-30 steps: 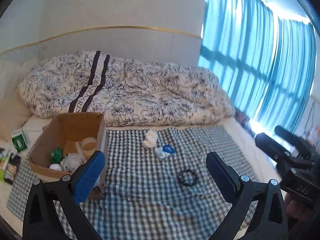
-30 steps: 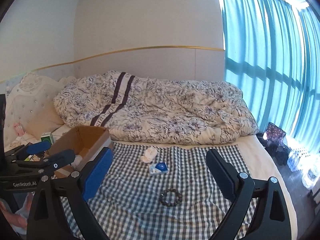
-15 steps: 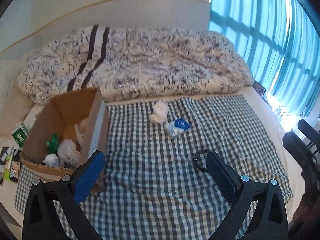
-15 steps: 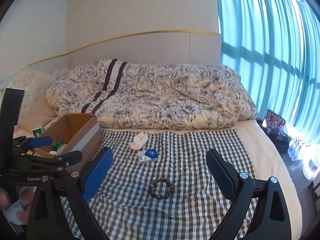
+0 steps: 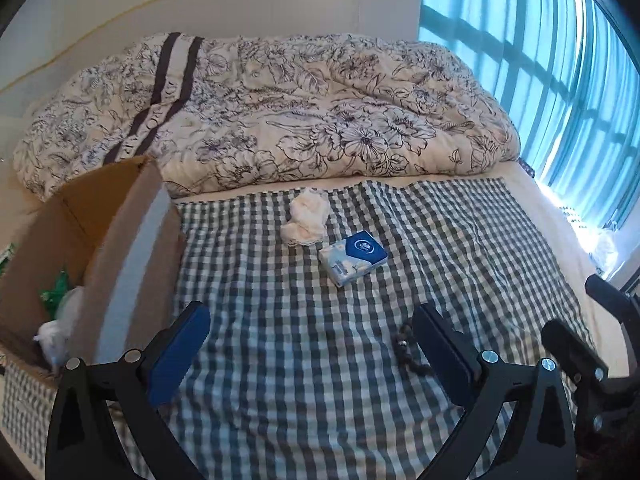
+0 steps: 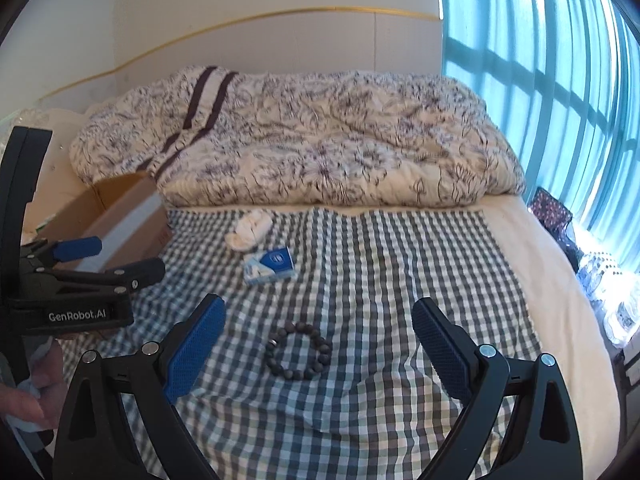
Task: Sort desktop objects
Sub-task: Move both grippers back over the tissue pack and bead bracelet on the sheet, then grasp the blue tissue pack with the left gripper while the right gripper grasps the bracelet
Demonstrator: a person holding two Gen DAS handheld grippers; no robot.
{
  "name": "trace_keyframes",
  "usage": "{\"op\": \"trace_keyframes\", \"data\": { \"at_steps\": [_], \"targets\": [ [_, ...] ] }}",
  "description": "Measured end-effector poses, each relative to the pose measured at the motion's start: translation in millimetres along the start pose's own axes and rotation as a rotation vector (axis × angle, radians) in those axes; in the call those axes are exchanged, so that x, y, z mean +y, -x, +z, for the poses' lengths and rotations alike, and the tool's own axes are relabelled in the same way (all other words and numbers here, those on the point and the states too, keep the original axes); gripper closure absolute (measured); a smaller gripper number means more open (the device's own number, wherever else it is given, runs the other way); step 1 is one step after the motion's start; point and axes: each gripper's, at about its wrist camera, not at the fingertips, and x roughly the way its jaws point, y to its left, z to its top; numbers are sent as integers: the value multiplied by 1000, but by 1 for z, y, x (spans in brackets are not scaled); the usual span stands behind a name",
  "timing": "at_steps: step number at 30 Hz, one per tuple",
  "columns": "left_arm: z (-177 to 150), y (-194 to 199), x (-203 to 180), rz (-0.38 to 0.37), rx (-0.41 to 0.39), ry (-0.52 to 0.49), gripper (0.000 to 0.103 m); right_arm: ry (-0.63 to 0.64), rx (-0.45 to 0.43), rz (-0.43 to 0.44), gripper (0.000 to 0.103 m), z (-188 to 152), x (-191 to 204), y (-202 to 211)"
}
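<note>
On the checked cloth [image 5: 280, 320] lie a blue-and-white tissue pack [image 5: 353, 256] [image 6: 269, 265], a crumpled white tissue [image 5: 306, 218] [image 6: 249, 230] and a dark bead bracelet [image 6: 299, 350], which my left finger partly hides in the left wrist view [image 5: 406, 346]. My left gripper [image 5: 310, 350] is open and empty, low over the cloth beside the cardboard box [image 5: 92, 248]. My right gripper [image 6: 318, 344] is open and empty, hovering with the bracelet between its fingers. The left gripper also shows in the right wrist view [image 6: 108, 258].
The box [image 6: 120, 216] stands at the cloth's left edge and holds white and green items [image 5: 60, 300]. A bunched floral duvet [image 5: 280, 112] lies behind the cloth. Blue curtains [image 6: 540, 80] and floor clutter [image 6: 600, 280] are to the right of the bed.
Both grippers have moved forward and down towards the cloth. The bracelet now sits between my right fingers, and the box and tissue pack look nearer in the left wrist view.
</note>
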Motion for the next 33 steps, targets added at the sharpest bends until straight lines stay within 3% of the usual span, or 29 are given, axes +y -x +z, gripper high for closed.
{"op": "trace_keyframes", "data": {
  "at_steps": [9, 12, 23, 26, 28, 33],
  "targets": [
    [6, -56, 2, -36, -2, 23, 0, 16, 46, 2, 10, -16, -3, -46],
    [9, -77, -2, -40, 18, 20, 0, 8, 78, 15, 18, -22, -5, -62],
    [8, -141, -23, -63, 90, 6, 0, 11, 138, 40, 20, -41, -11, -96],
    [9, -153, -29, -80, 98, 2, 0, 19, 166, 46, 32, -45, -11, -106],
    [11, -162, -34, -97, 103, -3, 0, 22, 187, 48, 47, -47, -12, -112],
    [20, -177, -44, -109, 102, -19, 0, 30, 210, 58, 51, -54, -13, -123]
  ]
}}
